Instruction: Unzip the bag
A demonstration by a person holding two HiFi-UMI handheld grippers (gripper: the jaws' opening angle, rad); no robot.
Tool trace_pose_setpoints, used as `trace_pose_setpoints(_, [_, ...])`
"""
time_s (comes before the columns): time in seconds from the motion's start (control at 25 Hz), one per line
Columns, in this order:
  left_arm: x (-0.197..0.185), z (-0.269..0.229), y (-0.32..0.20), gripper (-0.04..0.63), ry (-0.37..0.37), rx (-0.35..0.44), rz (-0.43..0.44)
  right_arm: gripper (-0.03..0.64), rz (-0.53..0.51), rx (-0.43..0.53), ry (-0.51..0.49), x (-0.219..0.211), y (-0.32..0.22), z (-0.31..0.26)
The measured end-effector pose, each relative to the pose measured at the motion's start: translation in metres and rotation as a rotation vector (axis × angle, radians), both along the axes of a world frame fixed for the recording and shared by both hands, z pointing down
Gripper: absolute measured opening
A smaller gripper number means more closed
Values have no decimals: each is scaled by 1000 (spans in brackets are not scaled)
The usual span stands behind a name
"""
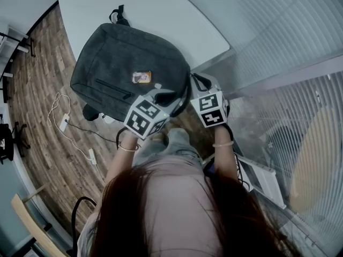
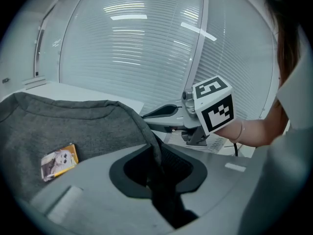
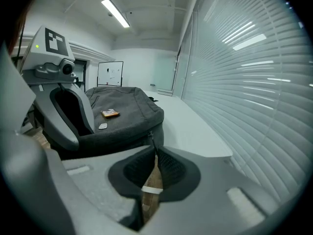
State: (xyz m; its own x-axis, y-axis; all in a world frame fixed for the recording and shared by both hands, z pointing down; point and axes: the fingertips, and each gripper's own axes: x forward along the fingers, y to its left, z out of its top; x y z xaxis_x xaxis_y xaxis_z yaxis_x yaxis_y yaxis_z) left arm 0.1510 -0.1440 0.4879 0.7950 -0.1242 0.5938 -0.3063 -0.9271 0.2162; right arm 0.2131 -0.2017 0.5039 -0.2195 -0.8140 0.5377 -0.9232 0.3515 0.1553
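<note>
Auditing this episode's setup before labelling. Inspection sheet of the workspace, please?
surface: white table, bare beside the backpack.
job's things: backpack is grey and lies flat, picture badge on its front; zipper pull at its near corner.
clutter: nothing seen.
grippers: left gripper closed on the backpack's edge; right gripper closed on the zipper pull.
cables: white cable with adapter on the wood floor.
surroundings: window blinds along the right.

A white bench (image 1: 161,15) stands beside a wall of closed slatted blinds (image 1: 278,31), over a wood-plank floor (image 1: 43,154). On the floor to the bench's left, a white cable with small adapter blocks (image 1: 64,122) trails in loose loops, and a pale wooden chair frame (image 1: 24,218) shows at the lower left corner. Farther off, a strip light (image 3: 115,12) glows on the ceiling above a whiteboard (image 3: 110,74).
</note>
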Motion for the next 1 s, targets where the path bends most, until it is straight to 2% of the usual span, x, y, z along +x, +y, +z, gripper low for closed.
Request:
trace_pose_setpoints(0.2, [-1,1,-2,57,19,-31,2,20,-12,30,54,4,-6,-3])
trace_pose_setpoints(0.4, [-1,3,-2,53,30,-57,9,20,-16,36,39,4,-13,-2])
trace_pose_setpoints(1.0, [-1,9,-2,46,38,-102,31,20,-67,15,83,7,-40,-1])
